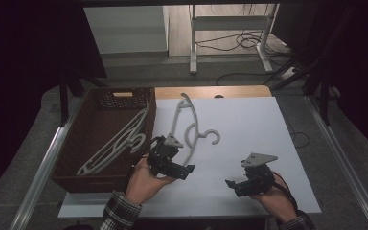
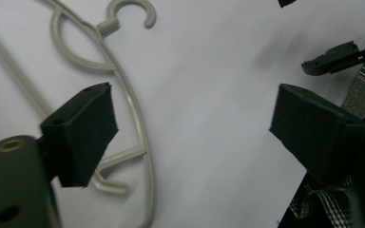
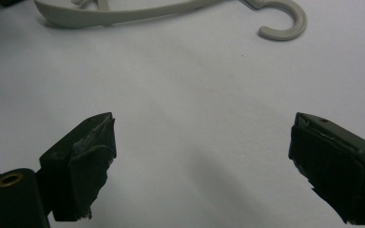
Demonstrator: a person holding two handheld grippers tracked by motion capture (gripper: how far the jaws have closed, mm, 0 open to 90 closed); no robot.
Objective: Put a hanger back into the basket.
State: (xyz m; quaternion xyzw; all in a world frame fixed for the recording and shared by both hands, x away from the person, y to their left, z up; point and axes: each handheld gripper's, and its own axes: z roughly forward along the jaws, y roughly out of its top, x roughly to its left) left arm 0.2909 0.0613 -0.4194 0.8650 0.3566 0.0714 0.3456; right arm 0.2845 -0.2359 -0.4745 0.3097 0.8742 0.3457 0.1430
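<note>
A: Grey plastic, that coat hanger (image 1: 188,125) on the white table top (image 1: 249,129), lying flat with its hook pointing toward the right gripper's side. Two more hangers (image 1: 115,141) of the same kind lie in the brown wicker basket (image 1: 79,139) at the left.

B: So the job looks like loading hangers into the basket, and this one is next?

A: That's my reading. The left gripper (image 1: 167,158) hangs at the hanger's near end, just right of the basket's wall. In the left gripper view its jaws stand apart, one pad (image 2: 83,133) over the hanger's curved arm (image 2: 138,123), nothing pinched between them.

B: And the other one?

A: The right gripper (image 1: 251,179) rests low on the table, well apart from the hanger, jaws wide and empty. Its own view has bare table between the pads and the hanger's hook (image 3: 285,21) up ahead.

B: What does the pickup need?

A: I'd say the left jaws must straddle one thin bar and close squarely on it. The plastic is slim and slick, so a skewed bite could let it swivel or slip on the lift across to the basket.
</note>
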